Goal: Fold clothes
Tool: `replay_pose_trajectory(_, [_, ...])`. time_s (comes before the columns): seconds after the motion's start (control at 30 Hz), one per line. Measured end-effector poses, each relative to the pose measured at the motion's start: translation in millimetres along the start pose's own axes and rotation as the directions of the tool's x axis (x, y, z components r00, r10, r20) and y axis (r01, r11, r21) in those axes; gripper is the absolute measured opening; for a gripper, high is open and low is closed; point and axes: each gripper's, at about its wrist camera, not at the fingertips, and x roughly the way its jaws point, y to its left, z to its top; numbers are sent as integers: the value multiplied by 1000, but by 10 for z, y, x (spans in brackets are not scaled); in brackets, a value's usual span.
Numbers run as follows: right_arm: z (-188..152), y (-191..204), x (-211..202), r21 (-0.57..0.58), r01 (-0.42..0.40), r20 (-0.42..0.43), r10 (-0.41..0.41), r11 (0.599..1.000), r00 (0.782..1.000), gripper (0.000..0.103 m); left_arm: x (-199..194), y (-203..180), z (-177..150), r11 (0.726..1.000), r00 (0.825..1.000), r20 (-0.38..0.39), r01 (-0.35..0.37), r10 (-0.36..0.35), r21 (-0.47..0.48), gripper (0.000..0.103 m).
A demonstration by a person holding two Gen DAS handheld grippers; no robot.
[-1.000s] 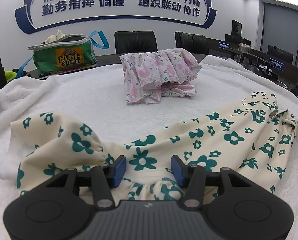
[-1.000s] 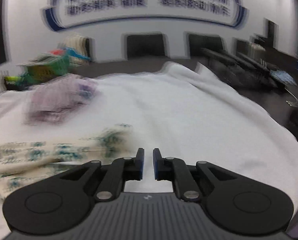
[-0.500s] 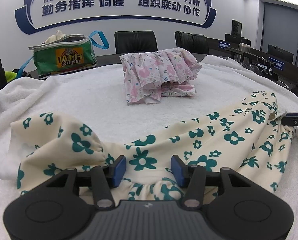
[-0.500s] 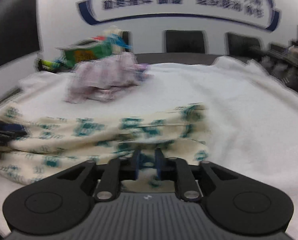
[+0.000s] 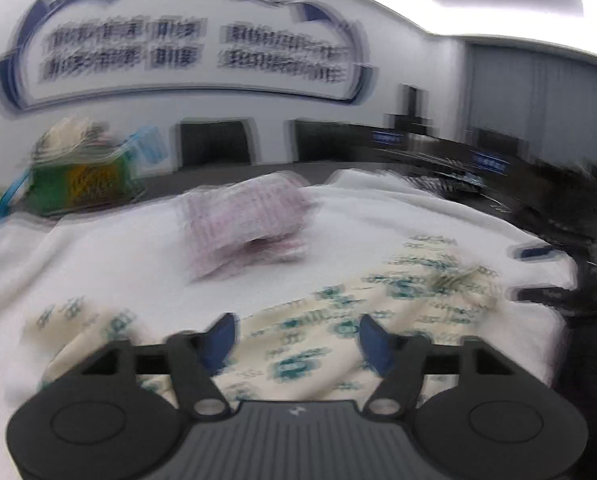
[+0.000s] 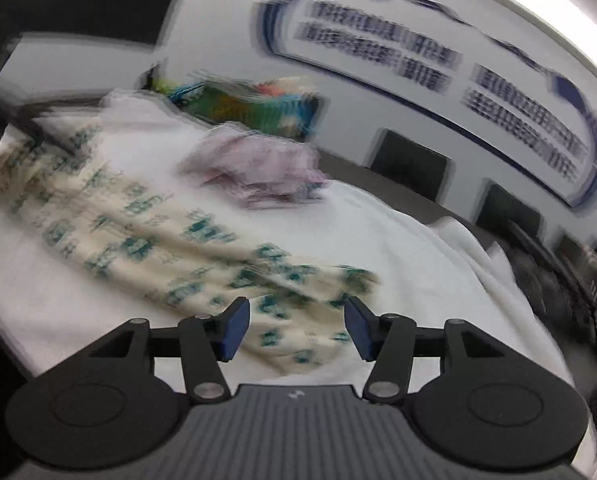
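Two garments lie on the white towel (image 5: 98, 248) covering the counter: one folded pink floral garment (image 5: 246, 224) farther back, one cream garment with green flowers (image 5: 338, 320) stretched out beneath both tools. The left tool (image 5: 296, 338) and right tool (image 6: 296, 328) have just been opening; their jaws stand apart over the cloth, gripping nothing.

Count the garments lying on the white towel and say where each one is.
2. The green-flowered cloth lies spread near the grippers; the pink bundle sits folded further back. The towel may hide more.

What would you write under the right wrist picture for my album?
Open right gripper, jaws just widened, over one end of the green-flowered cloth on a white towel; folded pink clothes behind.
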Motion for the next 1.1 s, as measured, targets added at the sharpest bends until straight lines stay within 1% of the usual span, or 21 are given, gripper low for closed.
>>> replay_pose_trajectory(0.07, [36,100,78,-117,-38,-19,36,992,999,53,141,-258,-54,988,997,-34,71,-67,138,79])
replay_pose_trajectory(0.1, [55,137,128,-156,-50,-30,46,986,998,53,221,-352,-93,979,996,-58,82,-73,186,79])
replay_pose_trajectory(0.17, [91,171,208,-227,-75,-50,66,971,997,53,381,-477,-181,964,993,-102,79,-55,252,78])
replay_pose_trajectory(0.23, [108,213,279,-298,-99,-71,82,949,994,53,495,-485,-244,962,991,-131,60,-25,265,77])
replay_pose_trajectory(0.3, [82,279,328,-361,-109,-80,86,926,993,53,567,-434,-269,968,987,-158,36,3,248,68])
replay_pose_trajectory(0.33, [64,310,350,-390,-112,-83,86,914,993,53,568,-389,-271,973,987,-161,40,-3,227,58])
replay_pose_trajectory(0.37, [50,324,379,-413,-116,-87,88,903,992,53,566,-328,-267,977,986,-167,52,-17,205,52])
replay_pose_trajectory(0.5, [-8,280,536,-451,-168,-127,123,877,984,53,581,-133,-271,990,982,-180,81,-59,117,39])
replay_pose_trajectory(0.53, [-17,232,589,-449,-168,-134,120,878,984,51,580,-97,-270,991,982,-179,82,-62,102,32])
replay_pose_trajectory(0.57, [-26,183,642,-447,-169,-142,117,878,983,42,579,-70,-275,992,982,-176,82,-64,93,25])
replay_pose_trajectory(0.6, [-34,136,692,-448,-174,-155,115,877,981,33,579,-45,-282,993,983,-172,82,-67,86,23])
replay_pose_trajectory(0.63, [-36,100,731,-460,-188,-184,114,868,976,20,578,-22,-289,993,983,-169,90,-75,80,20])
replay_pose_trajectory(0.67, [-35,91,754,-496,-199,-210,106,845,972,14,567,-23,-293,993,983,-168,93,-79,77,18])
replay_pose_trajectory(0.73, [-40,144,744,-585,-205,-237,76,785,969,11,557,-37,-297,993,983,-166,94,-80,77,17])
replay_pose_trajectory(0.77, [-27,186,732,-627,-209,-254,57,750,966,11,559,-36,-301,993,983,-165,94,-81,76,16])
replay_pose_trajectory(0.83, [-22,243,698,-706,-185,-251,2,683,968,10,546,-25,-308,993,983,-162,99,-87,68,15])
replay_pose_trajectory(0.9, [-41,251,668,-755,-156,-245,-53,637,968,10,533,-13,-314,993,983,-161,103,-93,59,14])
replay_pose_trajectory(0.97, [-81,204,645,-771,-129,-240,-97,623,966,10,529,-6,-318,993,983,-160,105,-95,55,14])
replay_pose_trajectory(1.03, [-124,144,619,-765,-104,-222,-109,636,969,10,534,-12,-318,993,983,-160,101,-90,60,14])
replay_pose_trajectory(1.07, [-139,117,610,-748,-101,-220,-102,656,970,17,537,-7,-320,993,983,-159,100,-90,59,14])
replay_pose_trajectory(1.1, [-174,82,625,-743,-94,-231,-122,663,965,21,539,9,-321,993,983,-159,104,-95,51,14])
